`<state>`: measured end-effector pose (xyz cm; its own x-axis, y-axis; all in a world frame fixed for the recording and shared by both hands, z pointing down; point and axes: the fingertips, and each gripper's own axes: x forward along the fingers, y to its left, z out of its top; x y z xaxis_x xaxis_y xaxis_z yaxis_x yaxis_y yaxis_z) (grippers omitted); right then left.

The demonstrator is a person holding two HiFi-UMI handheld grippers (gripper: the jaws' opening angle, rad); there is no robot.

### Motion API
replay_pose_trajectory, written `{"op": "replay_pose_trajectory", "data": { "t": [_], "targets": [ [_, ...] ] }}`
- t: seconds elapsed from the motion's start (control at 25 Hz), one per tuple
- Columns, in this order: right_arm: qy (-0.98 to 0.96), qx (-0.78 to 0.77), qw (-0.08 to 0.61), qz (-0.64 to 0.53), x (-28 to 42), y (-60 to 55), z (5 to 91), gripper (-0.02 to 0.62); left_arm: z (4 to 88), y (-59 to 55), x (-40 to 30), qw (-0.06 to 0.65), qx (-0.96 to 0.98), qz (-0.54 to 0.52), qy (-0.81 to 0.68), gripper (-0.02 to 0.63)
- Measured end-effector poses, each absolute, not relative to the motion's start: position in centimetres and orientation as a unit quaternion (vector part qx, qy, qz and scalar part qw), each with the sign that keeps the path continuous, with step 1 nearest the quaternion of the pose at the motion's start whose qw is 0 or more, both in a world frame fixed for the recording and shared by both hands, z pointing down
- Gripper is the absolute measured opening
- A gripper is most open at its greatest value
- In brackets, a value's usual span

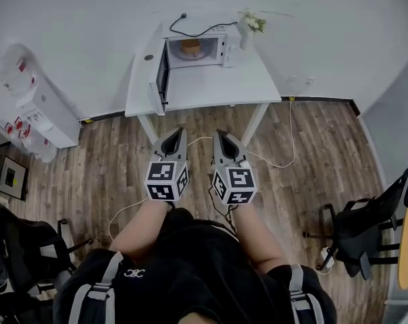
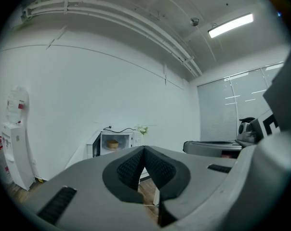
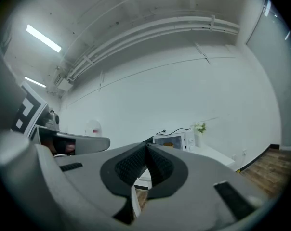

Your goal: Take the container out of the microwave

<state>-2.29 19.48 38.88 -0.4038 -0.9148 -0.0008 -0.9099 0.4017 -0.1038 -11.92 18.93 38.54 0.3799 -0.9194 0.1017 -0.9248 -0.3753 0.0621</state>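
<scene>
Container [image 1: 190, 46], tan and bowl-shaped, sits in the middle of the cavity of the microwave [image 1: 225, 50], whose door [image 1: 162, 78] hangs swung open to the left. The microwave stands at the back of a white table [image 1: 211, 90] against the wall. Both tools are well short of it: the left gripper [image 1: 181, 131] and the right gripper [image 1: 220, 133] hang side by side over the wooden floor, in front of the table's near edge. In both gripper views the ribbed pads meet at the tips with nothing between them, so both are closed and empty. The step in hand looks like the approach. To do it well, the person should come up square to the cavity and keep the left tool wide of the open door. One pair of jaws should part before it enters. It should go in level and take the container by its rim or side wall, since a tilted grip could tip whatever it holds. The withdrawal should run straight back, low enough to clear the cavity's roof. The spare tool could steady the microwave if it shifts. By count there is one container, one microwave with one door, one table and two grippers. One small vase of flowers [image 1: 253, 23] stands just right of the microwave, and one black cable [image 1: 198, 32] runs up to the wall. One white water dispenser [image 1: 45, 106] stands at the left, and two dark chairs show, one at the left [image 1: 21, 248] and one at the right [image 1: 366, 229].
</scene>
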Motion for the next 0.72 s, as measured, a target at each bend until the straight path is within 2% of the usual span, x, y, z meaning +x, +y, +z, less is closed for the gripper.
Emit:
{"op": "replay_pose_trajectory", "data": {
  "t": [0.4,0.72],
  "targets": [
    [0.835,-0.549,0.022,-0.023,-0.8,15.5,39.9,0.005,39.3,14.7,-10.5,0.044,0.832,0.028,-0.553,0.002],
    [0.832,-0.555,0.016,-0.017,1.5,6.8,40.8,0.005,40.5,5.6,-8.1,0.048,0.836,0.019,-0.546,0.002]
  ]
}}
